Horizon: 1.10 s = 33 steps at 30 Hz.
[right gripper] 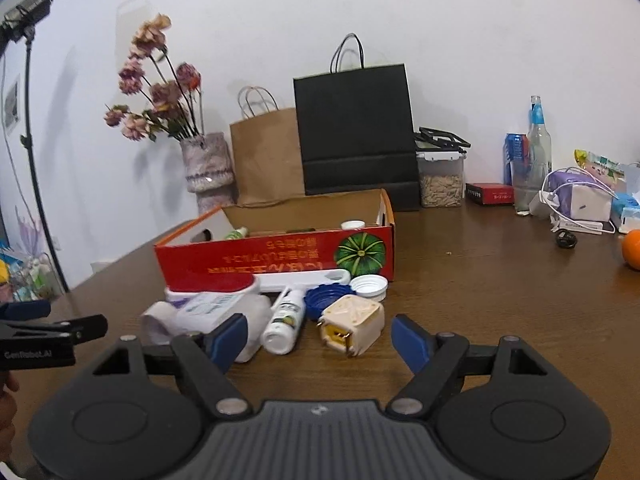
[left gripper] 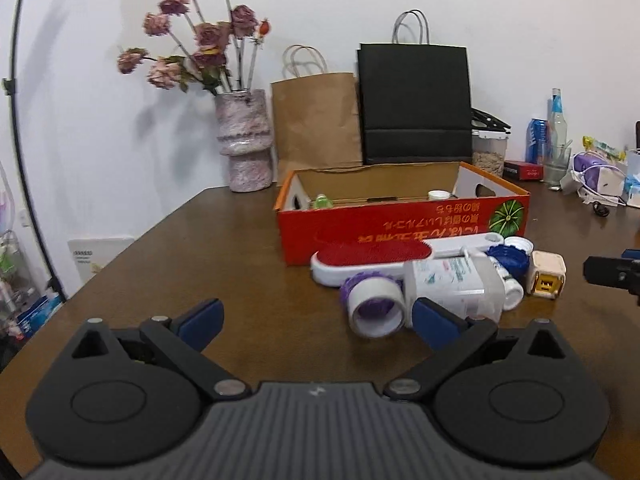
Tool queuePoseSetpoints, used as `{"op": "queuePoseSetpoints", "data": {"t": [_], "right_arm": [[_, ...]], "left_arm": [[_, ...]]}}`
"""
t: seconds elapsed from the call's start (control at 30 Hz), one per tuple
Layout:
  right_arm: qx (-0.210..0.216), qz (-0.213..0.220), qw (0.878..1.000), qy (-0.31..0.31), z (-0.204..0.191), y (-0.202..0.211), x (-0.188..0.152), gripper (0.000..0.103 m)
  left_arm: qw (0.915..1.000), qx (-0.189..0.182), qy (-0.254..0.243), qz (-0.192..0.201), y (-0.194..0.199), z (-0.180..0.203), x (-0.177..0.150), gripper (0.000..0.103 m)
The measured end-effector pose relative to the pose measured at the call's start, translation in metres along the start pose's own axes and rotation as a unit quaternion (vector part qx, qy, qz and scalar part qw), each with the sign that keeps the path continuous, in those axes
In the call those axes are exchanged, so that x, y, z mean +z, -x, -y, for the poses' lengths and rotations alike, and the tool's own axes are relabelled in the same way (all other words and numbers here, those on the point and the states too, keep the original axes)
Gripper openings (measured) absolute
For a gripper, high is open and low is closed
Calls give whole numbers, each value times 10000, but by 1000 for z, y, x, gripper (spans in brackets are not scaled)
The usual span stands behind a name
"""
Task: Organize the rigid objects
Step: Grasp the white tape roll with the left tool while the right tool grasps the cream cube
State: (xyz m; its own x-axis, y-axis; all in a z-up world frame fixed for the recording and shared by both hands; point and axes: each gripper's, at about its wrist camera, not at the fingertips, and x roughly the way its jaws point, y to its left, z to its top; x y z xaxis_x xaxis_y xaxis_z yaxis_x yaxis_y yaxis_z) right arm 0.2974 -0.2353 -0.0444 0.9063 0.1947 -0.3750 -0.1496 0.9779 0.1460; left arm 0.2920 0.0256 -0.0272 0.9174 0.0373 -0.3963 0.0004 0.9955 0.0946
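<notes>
A red cardboard box [left gripper: 400, 228] stands open on the brown table [left gripper: 200, 248], with a small green-capped bottle [left gripper: 322, 201] and a white cap [left gripper: 438, 195] inside. In front of it lies a pile: a lint brush with a red pad [left gripper: 372, 254], a purple-and-white tube [left gripper: 374, 306], a clear plastic bottle [left gripper: 456, 284], a blue lid [left gripper: 508, 260], a white lid [left gripper: 520, 245], a cream plug adapter [right gripper: 352, 322] and a small white bottle [right gripper: 286, 320]. My left gripper [left gripper: 316, 320] is open and empty, left of the pile. My right gripper [right gripper: 320, 338] is open, with the adapter just ahead.
At the back stand a vase of dried roses [left gripper: 244, 140], a brown paper bag [left gripper: 316, 120], a black paper bag [left gripper: 414, 104] and a seed container [right gripper: 440, 180]. Bottles, a can, chargers and an orange [right gripper: 632, 250] crowd the right side.
</notes>
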Motion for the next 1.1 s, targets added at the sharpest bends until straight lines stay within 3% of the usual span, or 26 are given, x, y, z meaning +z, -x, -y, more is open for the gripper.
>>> {"op": "queuePoseSetpoints", "data": {"t": [0.07,0.2,0.37,0.43,0.5,0.67,0.77,0.83,0.9,1.1], "right_arm": [[-33,-88,10000,6,3,-16,5,79],[-131,-278,9994,131,4,-41,10,79],[-117,-574,9979,267,2,-67,9,78],[-147,-636,9975,261,2,-74,9,78],[-132,-677,9974,214,2,-80,10,77],[-208,-826,9963,138,4,-92,11,69],[-404,-863,9954,56,9,-98,11,53],[-361,-875,9955,7,12,-98,10,52],[-370,-884,9954,30,11,-92,9,43],[20,-947,9952,243,-5,-37,-16,42]], "left_arm": [[9999,-24,-16,-160,-16,1,4,100],[9985,40,-20,-538,-46,0,5,71],[9973,-282,-112,-676,-62,0,1,64],[9968,-413,-100,-673,-65,1,3,54],[9964,-516,-122,-659,-67,2,4,35],[9961,-524,-323,-633,-67,13,1,9],[9965,-459,-391,-584,-59,15,2,5],[9968,-488,-335,-528,-48,14,4,5],[9974,-495,-252,-455,-32,12,6,5],[9984,-405,-25,-405,27,2,-3,5]]}}
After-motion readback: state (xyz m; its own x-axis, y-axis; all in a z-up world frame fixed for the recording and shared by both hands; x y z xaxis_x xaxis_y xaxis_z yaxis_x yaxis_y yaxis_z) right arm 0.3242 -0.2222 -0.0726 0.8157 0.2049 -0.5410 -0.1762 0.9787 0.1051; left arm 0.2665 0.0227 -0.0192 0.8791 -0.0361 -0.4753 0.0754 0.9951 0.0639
